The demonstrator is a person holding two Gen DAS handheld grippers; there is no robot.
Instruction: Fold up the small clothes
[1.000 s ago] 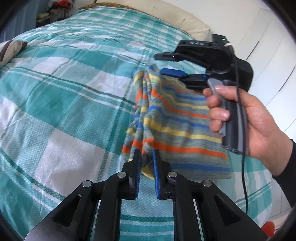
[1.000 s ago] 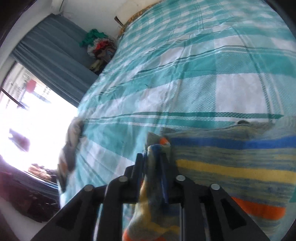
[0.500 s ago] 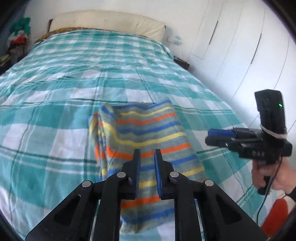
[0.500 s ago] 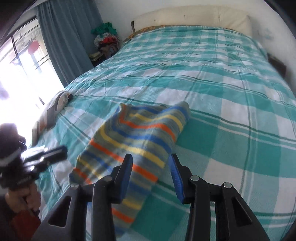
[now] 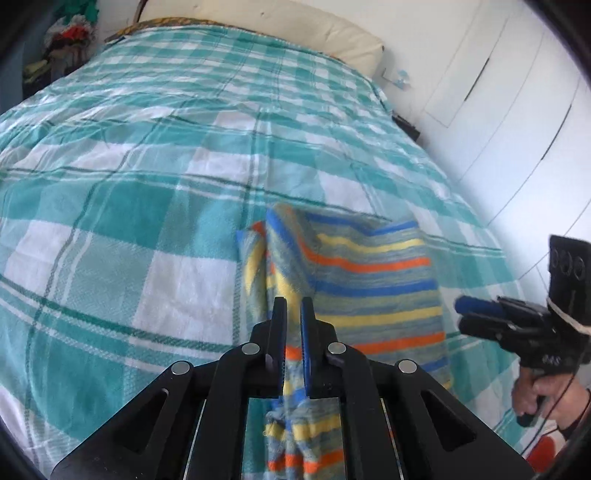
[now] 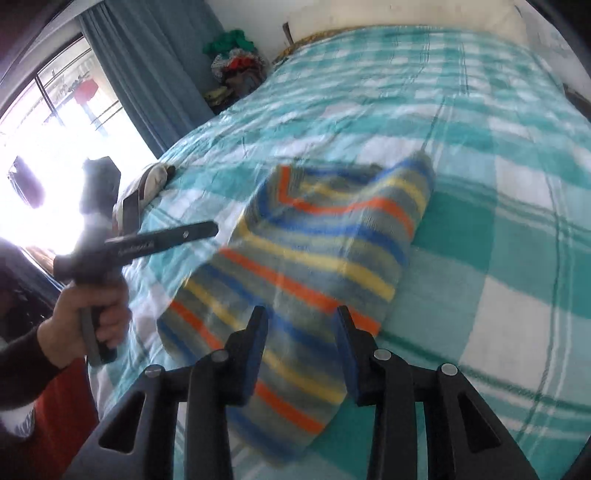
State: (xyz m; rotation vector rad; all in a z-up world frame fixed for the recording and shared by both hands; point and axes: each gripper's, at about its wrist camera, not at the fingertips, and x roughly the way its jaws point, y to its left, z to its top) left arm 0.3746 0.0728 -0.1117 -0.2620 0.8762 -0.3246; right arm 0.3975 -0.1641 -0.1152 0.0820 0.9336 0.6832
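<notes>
A small striped knit garment (image 5: pixel 362 280), grey with blue, yellow and orange bands, lies folded on the teal checked bedspread (image 5: pixel 147 184). It also shows in the right wrist view (image 6: pixel 317 258). My left gripper (image 5: pixel 293 314) hovers above the garment's near left edge with its jaws nearly together and nothing between them. My right gripper (image 6: pixel 301 325) is open and empty above the garment's near end. In the left wrist view the right gripper (image 5: pixel 480 314) sits off the garment's right side. In the right wrist view the left gripper (image 6: pixel 177 240) sits at the garment's left.
A cream pillow (image 5: pixel 295 29) lies at the head of the bed. White wardrobe doors (image 5: pixel 517 110) stand along the right. A blue curtain (image 6: pixel 147 74), a bright window and a pile of clothes (image 6: pixel 236 59) are on the left. A small bundle (image 6: pixel 155 177) lies at the bed's left edge.
Both grippers have let go of the garment and drawn back above it. The garment now lies folded flat on the bed. The right gripper has opened.
</notes>
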